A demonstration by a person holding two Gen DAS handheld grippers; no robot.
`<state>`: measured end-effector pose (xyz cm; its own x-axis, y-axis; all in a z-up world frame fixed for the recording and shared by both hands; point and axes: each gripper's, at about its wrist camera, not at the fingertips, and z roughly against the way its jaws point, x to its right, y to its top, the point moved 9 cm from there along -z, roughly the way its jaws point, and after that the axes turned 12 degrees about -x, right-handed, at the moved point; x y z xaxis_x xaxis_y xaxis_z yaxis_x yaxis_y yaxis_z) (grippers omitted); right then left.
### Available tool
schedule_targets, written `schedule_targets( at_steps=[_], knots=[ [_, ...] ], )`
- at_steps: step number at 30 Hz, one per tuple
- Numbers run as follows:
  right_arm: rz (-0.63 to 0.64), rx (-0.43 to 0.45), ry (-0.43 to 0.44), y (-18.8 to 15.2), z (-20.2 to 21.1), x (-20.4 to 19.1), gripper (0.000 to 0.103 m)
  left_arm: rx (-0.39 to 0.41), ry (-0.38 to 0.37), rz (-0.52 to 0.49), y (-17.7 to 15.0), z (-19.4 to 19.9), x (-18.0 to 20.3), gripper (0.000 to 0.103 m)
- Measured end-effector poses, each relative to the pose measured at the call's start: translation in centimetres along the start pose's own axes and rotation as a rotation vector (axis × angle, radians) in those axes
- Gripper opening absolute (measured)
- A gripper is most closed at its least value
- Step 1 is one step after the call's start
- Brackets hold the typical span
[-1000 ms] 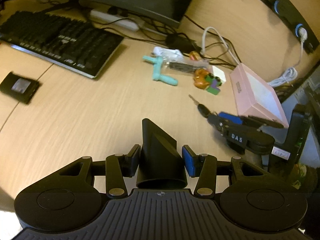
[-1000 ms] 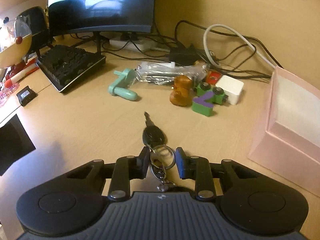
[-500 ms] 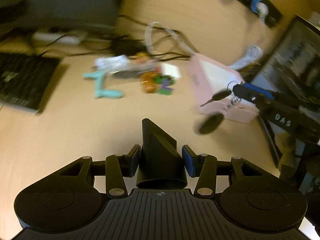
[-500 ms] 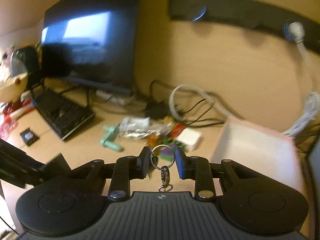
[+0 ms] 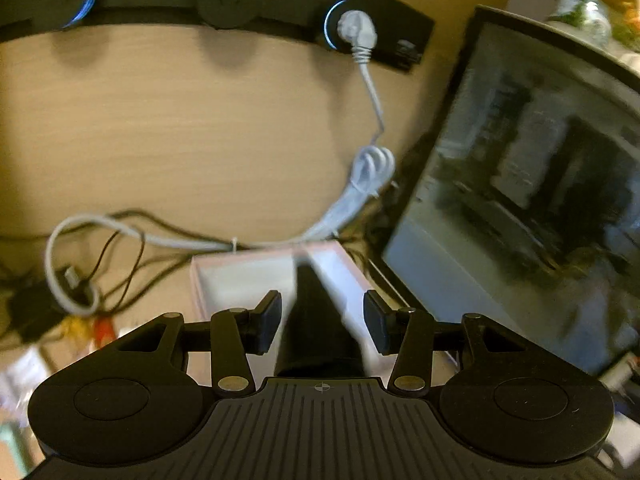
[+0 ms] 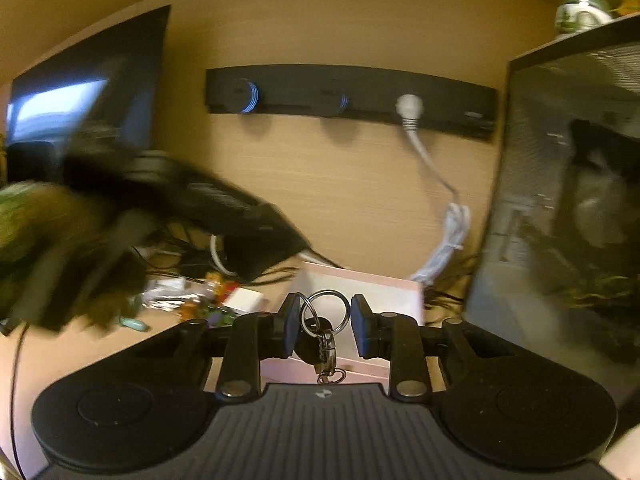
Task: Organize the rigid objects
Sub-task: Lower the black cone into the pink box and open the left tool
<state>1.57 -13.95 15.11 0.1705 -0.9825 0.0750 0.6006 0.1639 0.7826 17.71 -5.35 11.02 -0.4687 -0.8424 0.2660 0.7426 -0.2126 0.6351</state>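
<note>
My left tool is clamped on a black wedge-shaped plastic nozzle, its wide round end back toward the camera and its thin edge pointing forward; both pads sit against its sides as far as the blur lets me judge. Just ahead of and below that tool lies the open pale pink cardboard box, white inside. My right tool has its jaws drawn close on a silver metal key ring that stands between the pads, with a black car key fob and a small clasp hanging below it. The same pink box sits right ahead of and under this tool. To its left the other tool with the nozzle shows as a dark blur. A white coiled cable hangs beyond the box, and small clutter lies on the wooden tabletop to the left.
</note>
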Motion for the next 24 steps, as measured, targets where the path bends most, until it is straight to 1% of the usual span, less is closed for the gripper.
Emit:
schedule_targets(
  at_steps=[4,5,7,10,12,15,18,19,20,21,22,23,24],
  knots=[
    [-0.014,-0.012,-0.033,-0.7,0.3,2.4,0.027,0.061,-0.023,0.063,0.9,-0.6,-0.3,0.049],
    [-0.027,-0.020,-0.032,-0.8,0.0,3.2,0.027,0.069,-0.029,0.084,0.6,-0.6,-0.6,0.049],
    [-0.053,-0.039,-0.030,-0.7,-0.9,4.4,0.027,0.076,-0.014,0.127,-0.4,-0.2,-1.4,0.049],
    [-0.088,-0.043,-0.009,0.2,-2.4,5.6,0.027,0.075,-0.001,0.203,-3.5,1.8,-2.8,0.049],
    [-0.105,-0.025,0.018,1.7,-3.5,6.1,0.027,0.058,0.036,0.245,-6.6,3.3,-4.2,0.049],
    [-0.111,0.037,0.040,5.0,-4.8,6.5,0.027,0.016,0.108,0.316,-11.1,5.0,-6.4,0.049],
    [-0.095,0.100,0.059,8.1,-6.0,6.3,0.027,-0.003,0.171,0.417,-15.2,7.0,-9.1,0.049],
    [-0.090,0.115,0.065,8.8,-6.4,6.1,0.032,-0.003,0.191,0.452,-16.3,7.7,-9.9,0.049],
    [-0.088,0.127,0.061,9.2,-6.5,5.9,0.044,-0.002,0.214,0.488,-17.4,8.4,-10.8,0.049],
    [-0.084,0.144,0.054,9.5,-6.6,5.7,0.052,-0.002,0.230,0.509,-18.2,9.1,-11.4,0.049],
    [-0.080,0.165,0.048,9.6,-6.5,5.5,0.063,-0.002,0.247,0.526,-19.0,9.8,-12.1,0.049],
    [-0.075,0.182,0.039,9.6,-6.5,5.2,0.067,-0.002,0.265,0.540,-19.6,10.3,-12.7,0.049],
    [-0.068,0.185,0.031,9.4,-6.5,5.0,0.068,-0.001,0.277,0.550,-19.8,10.6,-13.1,0.049]
  ],
)
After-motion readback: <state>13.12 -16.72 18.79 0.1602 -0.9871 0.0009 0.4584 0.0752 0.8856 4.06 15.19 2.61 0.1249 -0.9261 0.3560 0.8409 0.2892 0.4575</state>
